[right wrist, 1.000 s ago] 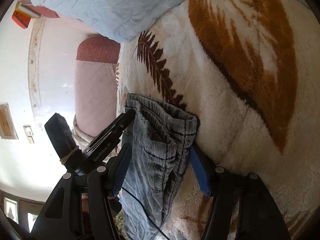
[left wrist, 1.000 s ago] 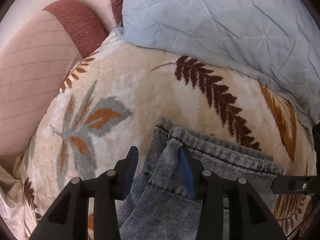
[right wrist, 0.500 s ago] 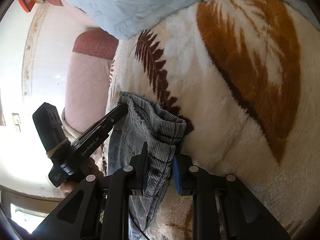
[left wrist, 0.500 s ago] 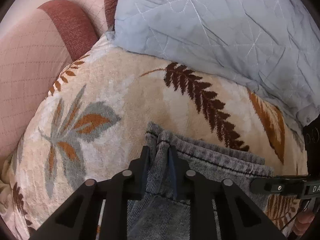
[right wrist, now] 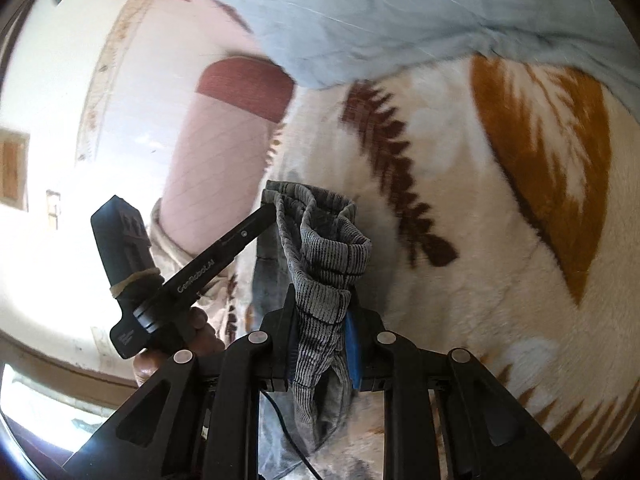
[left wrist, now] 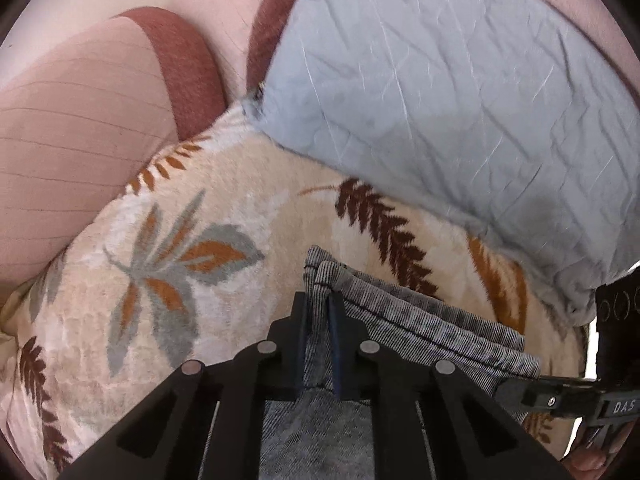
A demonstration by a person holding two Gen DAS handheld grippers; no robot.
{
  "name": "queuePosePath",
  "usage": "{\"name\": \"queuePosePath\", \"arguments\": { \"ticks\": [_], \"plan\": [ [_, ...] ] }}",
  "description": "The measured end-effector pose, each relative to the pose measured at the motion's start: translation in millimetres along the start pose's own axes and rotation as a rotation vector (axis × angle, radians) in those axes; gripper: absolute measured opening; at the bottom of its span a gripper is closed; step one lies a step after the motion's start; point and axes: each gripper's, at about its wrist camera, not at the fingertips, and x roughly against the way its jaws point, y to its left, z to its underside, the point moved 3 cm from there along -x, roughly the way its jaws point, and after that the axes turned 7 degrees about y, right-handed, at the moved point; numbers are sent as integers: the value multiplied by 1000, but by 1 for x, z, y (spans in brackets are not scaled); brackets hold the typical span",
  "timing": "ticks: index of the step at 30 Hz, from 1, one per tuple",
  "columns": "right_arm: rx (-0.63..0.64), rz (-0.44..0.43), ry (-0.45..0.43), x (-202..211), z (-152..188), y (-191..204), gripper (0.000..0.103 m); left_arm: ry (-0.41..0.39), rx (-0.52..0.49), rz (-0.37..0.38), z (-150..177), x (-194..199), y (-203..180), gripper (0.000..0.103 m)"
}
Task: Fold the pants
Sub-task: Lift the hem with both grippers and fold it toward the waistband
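The grey pants [left wrist: 420,332] lie on a leaf-patterned blanket [left wrist: 224,200], their hem lifted. The left gripper [left wrist: 318,312], its jaws just closing, pinches one corner; the right gripper [right wrist: 322,320] clamps the other. A blue quilt [left wrist: 440,100] lies at twelve o'clock.

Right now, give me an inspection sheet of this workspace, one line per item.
Surface: cream leaf-print blanket, soft and plush.
Job's things: grey pants, hem end bunched and raised off the blanket.
Clutter: pale blue quilt overlapping the blanket's far edge.
Grippers: left gripper and right gripper have just closed, each pinching a corner of the pants.
Cables: thin black cable beneath the right gripper.
Surroundings: pink padded headboard, bright white wall.
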Motion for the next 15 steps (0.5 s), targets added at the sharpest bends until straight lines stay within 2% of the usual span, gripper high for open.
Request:
{"name": "queuePosePath", "arguments": {
  "ticks": [9,10,11,15],
  "plan": [
    [242,-6,-7,8,36,71,18,-159,108,58,29,69,35,12],
    [268,-10,-1,6,42,80,18,-176,121,58,36,78,40,11],
    [297,-14,8,4,48,87,18,-192,137,55,43,86,45,5],
    [415,-3,71,-11,81,116,17,-232,225,51,77,111,79,5]
  ]
}}
